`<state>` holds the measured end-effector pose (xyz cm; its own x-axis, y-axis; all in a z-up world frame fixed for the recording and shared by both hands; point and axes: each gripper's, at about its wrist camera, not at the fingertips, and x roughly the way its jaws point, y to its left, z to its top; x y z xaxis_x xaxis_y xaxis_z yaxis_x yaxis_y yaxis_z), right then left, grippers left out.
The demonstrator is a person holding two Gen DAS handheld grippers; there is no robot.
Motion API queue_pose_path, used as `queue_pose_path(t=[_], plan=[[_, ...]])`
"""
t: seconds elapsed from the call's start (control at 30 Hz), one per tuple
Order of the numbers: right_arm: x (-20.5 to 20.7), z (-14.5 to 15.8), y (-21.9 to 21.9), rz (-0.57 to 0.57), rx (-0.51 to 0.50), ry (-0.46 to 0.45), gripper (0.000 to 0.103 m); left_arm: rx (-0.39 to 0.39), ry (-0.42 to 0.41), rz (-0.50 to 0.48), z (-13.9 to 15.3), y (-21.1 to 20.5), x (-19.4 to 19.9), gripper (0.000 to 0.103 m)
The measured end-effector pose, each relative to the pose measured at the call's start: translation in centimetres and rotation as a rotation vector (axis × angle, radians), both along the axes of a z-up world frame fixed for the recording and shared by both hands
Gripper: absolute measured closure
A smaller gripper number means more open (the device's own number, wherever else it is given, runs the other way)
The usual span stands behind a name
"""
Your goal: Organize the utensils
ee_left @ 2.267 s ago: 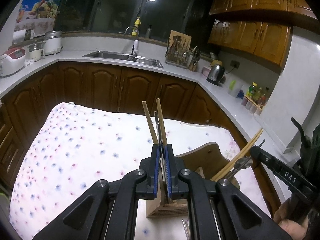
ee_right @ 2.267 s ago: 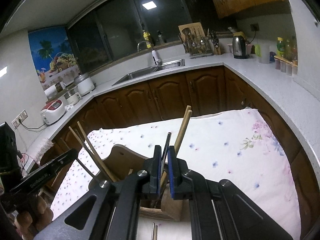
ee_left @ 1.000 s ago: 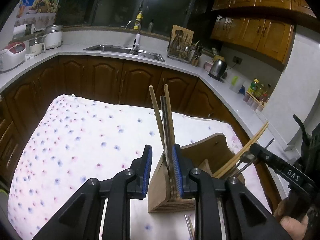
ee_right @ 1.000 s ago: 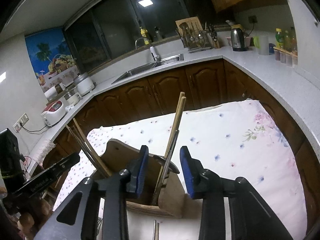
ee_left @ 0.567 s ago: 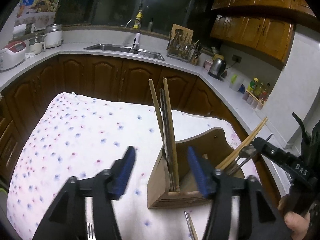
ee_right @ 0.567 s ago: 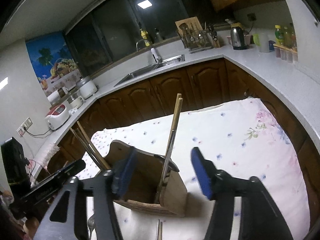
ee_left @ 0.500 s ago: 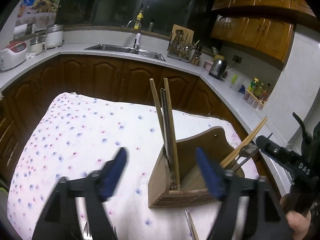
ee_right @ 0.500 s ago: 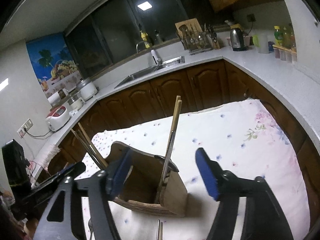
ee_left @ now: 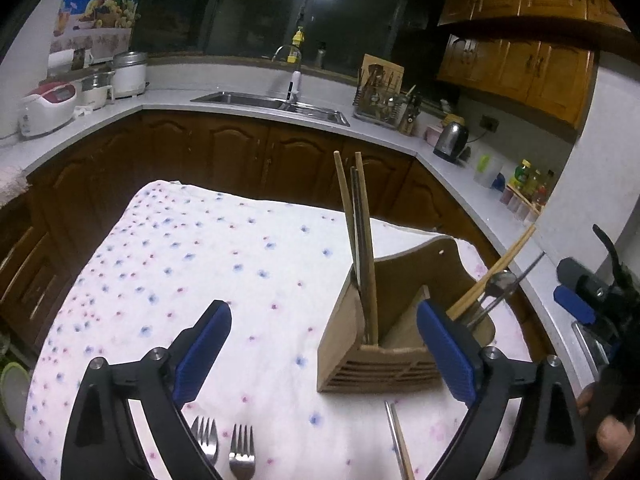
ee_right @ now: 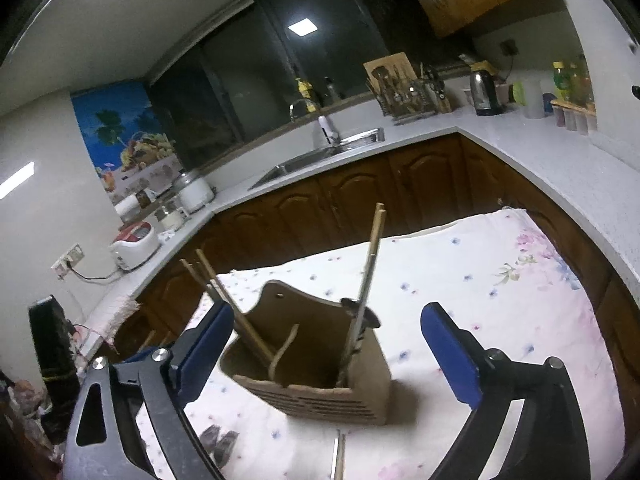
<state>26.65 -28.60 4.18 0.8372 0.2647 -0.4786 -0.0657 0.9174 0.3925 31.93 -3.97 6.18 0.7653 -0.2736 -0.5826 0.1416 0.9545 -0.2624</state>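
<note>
From my left wrist view, my left gripper has just been opening and stands spread, nothing pinched. The wooden holder sits on the floral-clothed surface, chopsticks upright in its left compartment. Two forks lie near my left finger.

From my right wrist view, my right gripper has likewise just been opening, spread wide around the holder without touching it.
</note>
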Motion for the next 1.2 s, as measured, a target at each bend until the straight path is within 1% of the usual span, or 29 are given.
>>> queue_pose_path(t=[0.17, 0.27, 0.43, 0.53, 0.6, 0.67, 0.77, 0.87, 0.97, 1.03, 1.07, 1.2], plan=[[-2.1, 0.7, -0.4, -0.001, 0.069, -0.032, 0.005, 0.008, -0.021, -0.005, 0.6, 0.7, -2.9, 0.007], [-3.7, 1.1, -0.1, 0.006, 0.066, -0.047, 0.005, 0.003, -0.029, -0.007, 0.7, 1.4, -5.0, 0.005], [-7.1, 1.7, 1.3, 0.041, 0.027, -0.072, 0.005, 0.006, -0.048, -0.012, 1.2, 2.3, -9.1, 0.005], [-9.1, 2.2, 1.8, 0.052, 0.010, -0.091, 0.004, 0.023, -0.086, -0.004, 1.8, 3.0, -11.9, 0.005], [-10.9, 2.5, 2.1, 0.043, -0.001, -0.112, 0.002, 0.032, -0.107, 0.002, 1.9, 3.5, -13.7, 0.001], [-12.7, 2.5, 2.5, 0.039, -0.030, -0.136, 0.001, 0.049, -0.133, 0.000, 1.9, 3.7, -15.9, 0.001], [-14.5, 2.6, 3.1, 0.029, -0.087, -0.152, 0.001, 0.084, -0.145, -0.013, 1.8, 3.8, -18.0, 0.001], [-16.9, 2.8, 3.6, 0.014, -0.132, -0.185, 0.001, 0.087, -0.162, -0.016, 2.2, 4.4, -19.8, 0.001], [-19.1, 4.1, 3.7, 0.013, -0.140, -0.234, 0.001, 0.064, -0.182, -0.016, 3.6, 5.3, -21.4, 0.001], [-20.5, 6.2, 3.7, 0.015, -0.151, -0.268, 0.000, 0.051, -0.197, -0.021, 4.5, 6.0, -22.1, 0.001], [-21.1, 7.3, 3.8, 0.018, -0.160, -0.288, 0.000, 0.049, -0.216, -0.023, 5.5, 6.2, -22.7, 0.001], [-24.0, 10.9, 4.3, 0.000, -0.217, -0.402, 0.000, 0.039, -0.274, -0.001, 7.3, 7.2, -24.8, 0.001]])
